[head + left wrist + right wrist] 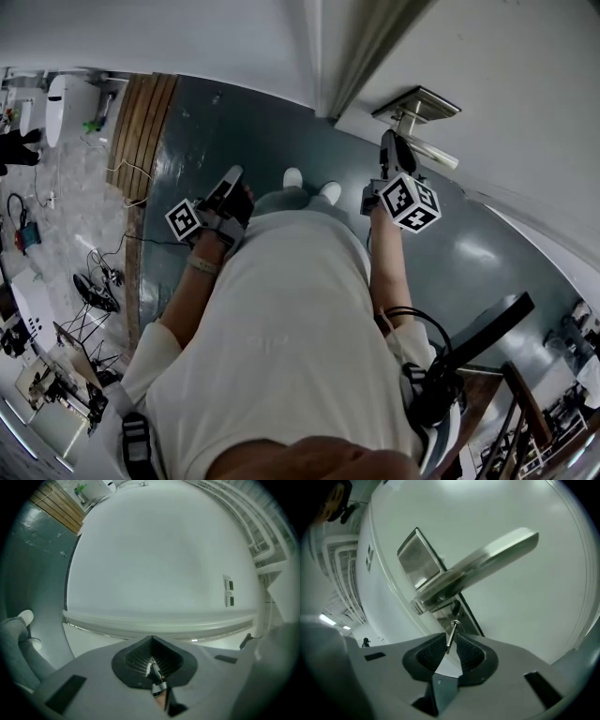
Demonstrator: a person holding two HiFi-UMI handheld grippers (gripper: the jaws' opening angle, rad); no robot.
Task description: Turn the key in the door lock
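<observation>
- Right gripper (450, 640): raised to the door (525, 122), fingers clenched on the key (451, 632). We see the key edge-on as a thin metal blade between the two dark ribbed pads.
- Key: its far end points up under the door handle (487, 557), close to the door's dark edge strip (469, 616). We cannot make out the lock itself behind the base of the handle.
- Door handle: a silver lever on a square metal backplate (417, 557). It crosses directly above the key and looks smeared in the right gripper view.
- Left gripper (152, 641): held low at the person's left side, well apart from the door, fingers clenched together. A small metallic piece (158, 685) shows at their base; we cannot tell what it is.
- Ahead of the left gripper: a plain white wall (154, 564) with a pale ledge (159, 623) along its foot and two small wall plates (228, 591).
- Person: white shirt (281, 347) fills the head view, with pale shoes (293, 177) just short of the wall.
- Floor (234, 122): smooth and grey-blue, with a glossy patch at the right.
- Wooden strip (141, 131): borders the floor on the left.
- Loose cables (103, 267) and cluttered equipment lie beyond that strip.
- A dark stand (487, 323) rises at the lower right.
</observation>
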